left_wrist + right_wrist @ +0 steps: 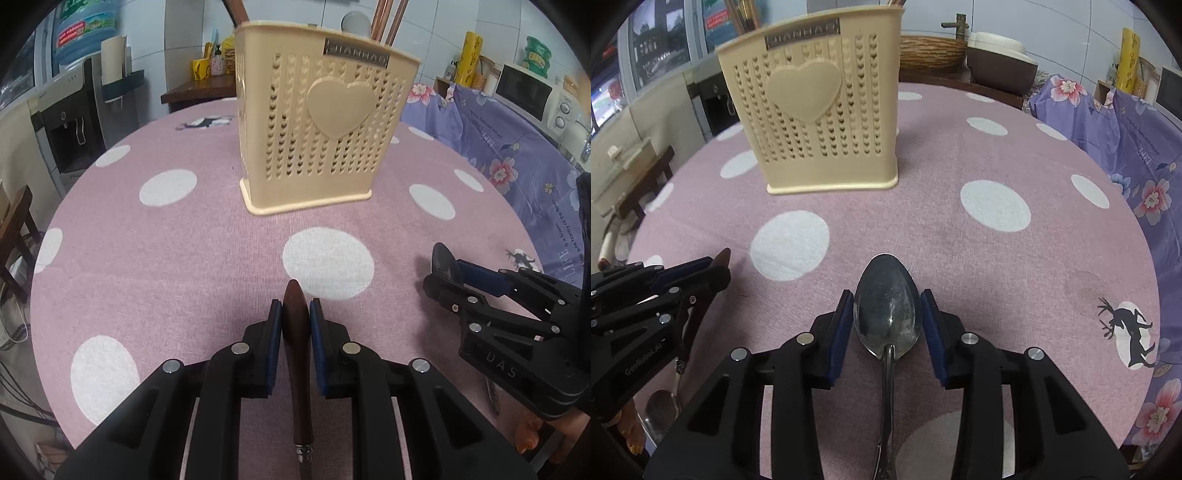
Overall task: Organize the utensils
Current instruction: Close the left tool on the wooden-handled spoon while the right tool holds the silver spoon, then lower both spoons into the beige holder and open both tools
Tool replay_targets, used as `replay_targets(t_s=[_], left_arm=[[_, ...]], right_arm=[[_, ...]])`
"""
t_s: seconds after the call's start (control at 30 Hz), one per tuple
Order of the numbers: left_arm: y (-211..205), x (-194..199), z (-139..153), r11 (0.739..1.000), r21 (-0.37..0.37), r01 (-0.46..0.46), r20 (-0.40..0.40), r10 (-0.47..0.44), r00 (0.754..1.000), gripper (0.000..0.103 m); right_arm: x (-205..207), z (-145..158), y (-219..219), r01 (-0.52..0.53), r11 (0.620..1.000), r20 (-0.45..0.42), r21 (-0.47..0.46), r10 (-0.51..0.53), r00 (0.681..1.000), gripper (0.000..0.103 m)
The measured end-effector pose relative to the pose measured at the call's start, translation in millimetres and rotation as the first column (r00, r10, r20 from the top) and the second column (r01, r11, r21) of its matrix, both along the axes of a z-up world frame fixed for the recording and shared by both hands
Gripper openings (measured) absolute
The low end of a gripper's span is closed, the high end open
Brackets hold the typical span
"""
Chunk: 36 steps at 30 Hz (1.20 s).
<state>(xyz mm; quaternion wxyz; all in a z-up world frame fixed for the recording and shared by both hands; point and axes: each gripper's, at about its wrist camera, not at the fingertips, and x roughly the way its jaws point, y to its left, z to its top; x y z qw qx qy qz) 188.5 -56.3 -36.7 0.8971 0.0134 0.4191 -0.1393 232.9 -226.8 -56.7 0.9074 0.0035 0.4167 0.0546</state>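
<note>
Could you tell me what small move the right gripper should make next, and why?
Probably lift and carry toward the beige holder: the right gripper has the metal spoon bowl between its pads, seemingly gripped, and the holder stands upright ahead with its top open.

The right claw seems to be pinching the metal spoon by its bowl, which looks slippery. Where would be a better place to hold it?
Grip the metal spoon on its narrow handle, just behind the bowl, closing across its thin sides from above. The bowl is wide, curved and smooth, so the right claw barely spans it.
</note>
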Motion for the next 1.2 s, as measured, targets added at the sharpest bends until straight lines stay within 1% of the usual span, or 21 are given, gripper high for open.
replay_targets(t_s=[0.13, 0.33, 0.47, 0.67, 0.97, 1.2], left_arm=[[4.7, -3.6, 20.1, 0.999, -0.034, 0.011, 0.041, -0.009, 0.999, 0.016], [19.7, -23.5, 66.1, 0.994, -0.1, 0.037, 0.148, -0.022, 0.989, 0.016], [29.3, -35.1, 87.7, 0.986, -0.151, 0.066, 0.187, -0.037, 0.982, 0.016], [33.3, -39.1, 93.8, 0.98, -0.18, 0.083, 0.2, -0.046, 0.979, 0.016], [32.9, -41.3, 98.4, 0.977, -0.187, 0.105, 0.222, -0.062, 0.973, 0.016], [32.6, -36.1, 109.2, 0.974, -0.192, 0.122, 0.251, -0.071, 0.965, 0.016]], right_arm=[[-7.4, 26.7, -12.6, -0.011, 0.996, 0.041, 0.091, 0.007, 0.999, 0.038], [-29.1, 67.4, -26.7, -0.031, 0.987, 0.122, 0.16, 0.012, 0.992, 0.038], [-40.8, 86.4, -33.7, -0.047, 0.981, 0.162, 0.186, 0.016, 0.987, 0.037], [-48.9, 94.7, -36.0, -0.065, 0.975, 0.186, 0.211, 0.025, 0.982, 0.036], [-50.7, 94.6, -33.1, -0.074, 0.974, 0.198, 0.212, 0.031, 0.98, 0.035], [-46.1, 103.1, -33.0, -0.094, 0.971, 0.218, 0.22, 0.045, 0.975, 0.035]])
